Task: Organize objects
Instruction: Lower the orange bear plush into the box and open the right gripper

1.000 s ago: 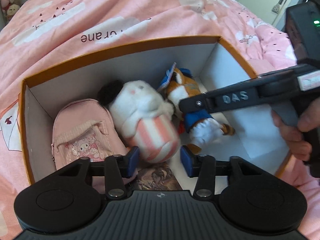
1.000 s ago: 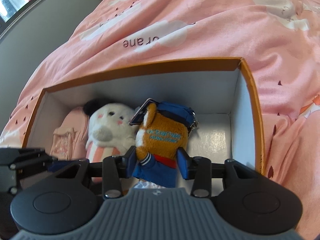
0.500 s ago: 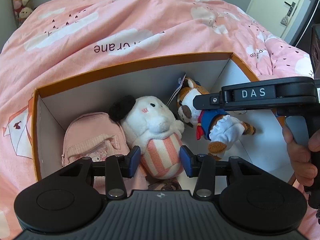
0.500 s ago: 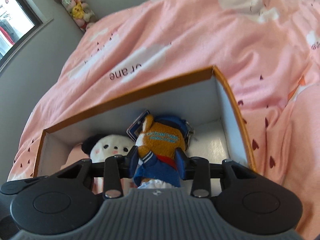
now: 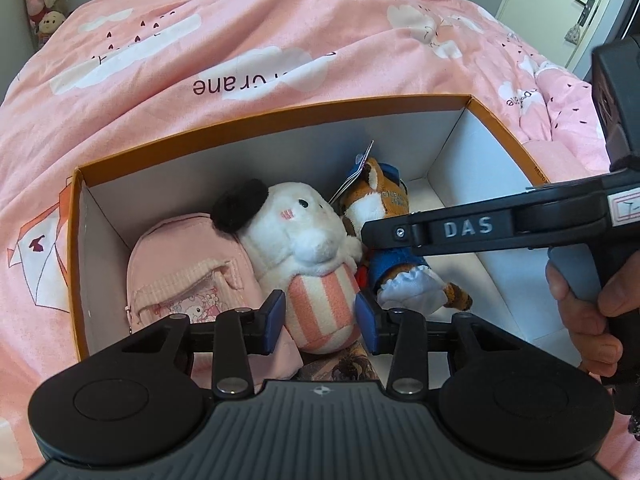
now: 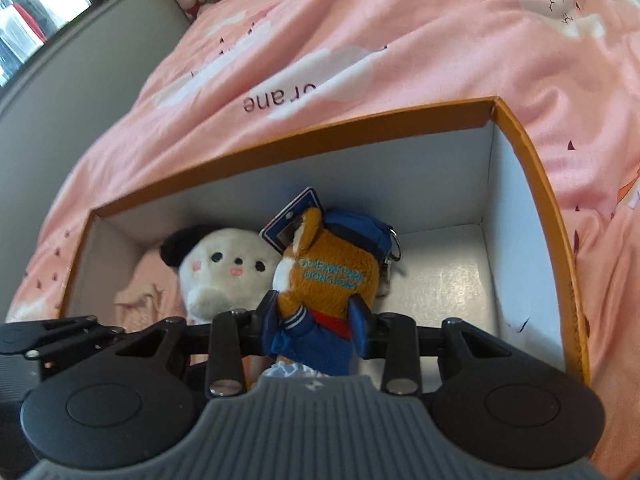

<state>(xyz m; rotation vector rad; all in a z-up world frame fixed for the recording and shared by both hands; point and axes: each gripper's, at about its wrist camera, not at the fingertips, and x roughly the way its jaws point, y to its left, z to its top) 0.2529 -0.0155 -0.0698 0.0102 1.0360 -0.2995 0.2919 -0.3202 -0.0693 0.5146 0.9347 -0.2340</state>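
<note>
The left gripper is closing its jaws on the white plush; beside it, the right gripper pinches the brown plush. Both toys sit inside the orange box, beyond them pink bedding.

Orange-rimmed box, white inside, sits on bed under pink quilt. Pink mini backpack lies against box's left wall. White plush with black ear and pink-striped body lies beside it, mid-box. Left gripper: jaws closing, blue pads flanking the striped body, touching or nearly so. Brown plush in blue outfit lies right of the white one, paper tag at its head. Right gripper, arm marked "DAS", reaches in from the right edge across brown plush; its jaws hidden. Hand grips its handle.
</note>
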